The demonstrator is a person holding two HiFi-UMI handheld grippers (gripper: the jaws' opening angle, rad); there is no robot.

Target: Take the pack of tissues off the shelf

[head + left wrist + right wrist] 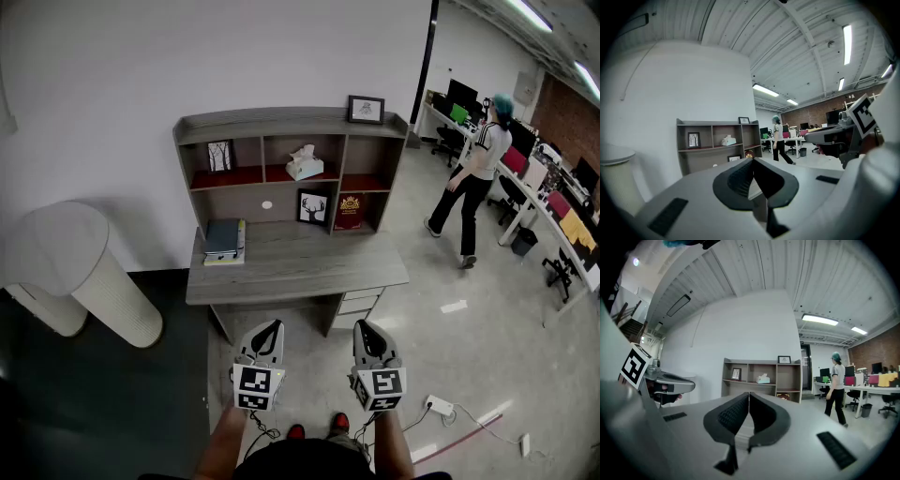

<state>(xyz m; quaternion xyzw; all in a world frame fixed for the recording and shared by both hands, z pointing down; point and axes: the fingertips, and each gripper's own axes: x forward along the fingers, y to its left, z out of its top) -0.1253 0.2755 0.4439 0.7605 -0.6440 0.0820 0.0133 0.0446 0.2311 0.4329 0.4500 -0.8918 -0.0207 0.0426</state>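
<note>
The pack of tissues (305, 166) is a pale box with a tissue sticking up, standing in the middle compartment of the grey shelf (292, 125) on the desk. It also shows small in the left gripper view (728, 140) and the right gripper view (763, 378). My left gripper (272, 325) and right gripper (362, 325) hover side by side in front of the desk, well short of the shelf. Both are shut with nothing between their jaws.
The desk (295, 264) carries a stack of books (225, 240) at left, framed pictures (312, 207) and a red item (350, 212). A white ribbed cylinder (89, 274) stands left. A person (476, 178) walks at right by office desks. A power strip (439, 406) lies on the floor.
</note>
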